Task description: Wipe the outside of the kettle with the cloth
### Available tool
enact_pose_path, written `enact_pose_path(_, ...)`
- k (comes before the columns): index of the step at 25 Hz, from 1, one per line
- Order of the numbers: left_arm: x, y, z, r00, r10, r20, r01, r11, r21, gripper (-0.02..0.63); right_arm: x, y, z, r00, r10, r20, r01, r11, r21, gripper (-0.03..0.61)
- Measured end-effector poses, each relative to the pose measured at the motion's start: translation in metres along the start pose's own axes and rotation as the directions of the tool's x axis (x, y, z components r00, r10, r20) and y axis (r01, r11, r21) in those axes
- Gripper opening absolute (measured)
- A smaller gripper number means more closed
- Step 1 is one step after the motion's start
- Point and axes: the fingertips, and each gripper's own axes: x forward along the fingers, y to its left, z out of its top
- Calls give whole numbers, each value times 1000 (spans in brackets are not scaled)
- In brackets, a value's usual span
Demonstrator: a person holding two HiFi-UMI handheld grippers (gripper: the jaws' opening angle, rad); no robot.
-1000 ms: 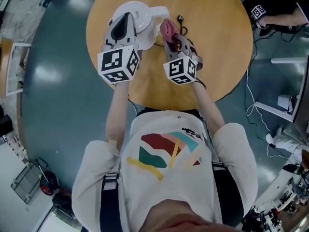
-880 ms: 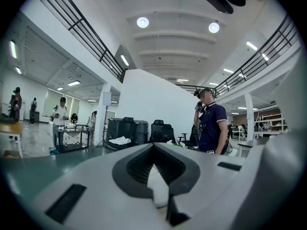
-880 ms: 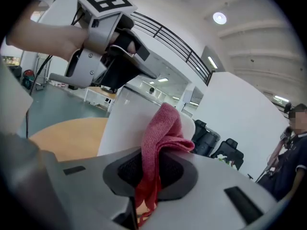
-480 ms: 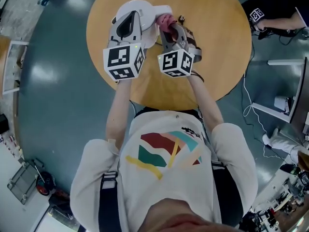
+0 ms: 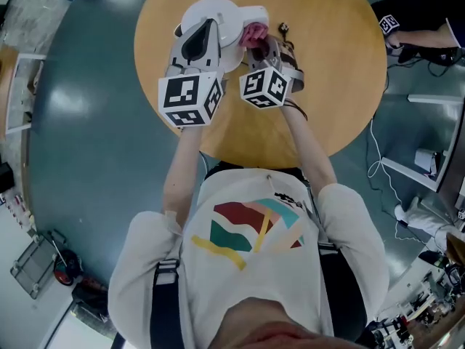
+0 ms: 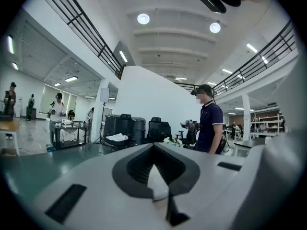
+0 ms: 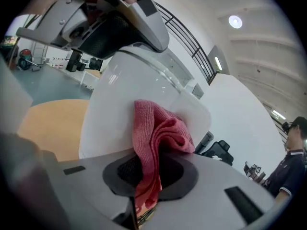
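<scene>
A white kettle (image 5: 221, 13) (image 7: 124, 95) stands at the far side of the round wooden table (image 5: 327, 71). My left gripper (image 5: 205, 29) (image 6: 154, 178) reaches over the kettle's top and is shut, with a thin white sliver of the kettle between its jaws. In the right gripper view the left gripper (image 7: 120, 28) sits on the kettle's top. My right gripper (image 5: 258, 46) (image 7: 148, 176) is shut on a pink cloth (image 5: 253, 33) (image 7: 158, 128). The bunched cloth presses against the kettle's right side, just below the handle (image 5: 251, 13).
A dark cable (image 5: 283, 29) lies on the table to the right of the kettle. Another person's arm (image 5: 421, 20) shows at the top right. Teal floor surrounds the table. A person (image 6: 209, 123) and office chairs (image 6: 156, 128) stand far ahead in the left gripper view.
My right gripper has moved away from me and a little left with the cloth, along the kettle's side toward the handle, and rolled somewhat. The left gripper has kept its hold.
</scene>
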Motion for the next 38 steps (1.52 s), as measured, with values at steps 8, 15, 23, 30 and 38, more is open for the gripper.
enact_pose_path(8, 4, 3, 1, 1000, -6, 8, 6, 1000, -24, 43, 17, 23, -26, 989, 125, -82, -119, 991, 66, 48)
enact_pose_path(15, 2, 1, -2, 1000, 12, 18, -12, 1000, 5, 43, 12, 35, -33, 982, 173, -74, -164, 980, 108, 48)
enact_pose_path(23, -22, -10, 20, 988, 21, 156, -19, 1000, -14, 44, -50, -16, 16, 991, 80, 108, -113, 933, 342, 48)
enact_pose_path(30, -50, -49, 15, 978, -37, 204, 54, 995, -80, 43, -144, -81, 37, 959, -144, 246, -23, 820, 572, 48)
enact_pose_path(38, -63, -87, -4, 982, -109, 153, 120, 991, -61, 43, -210, -76, 19, 944, -212, 253, -9, 749, 662, 47)
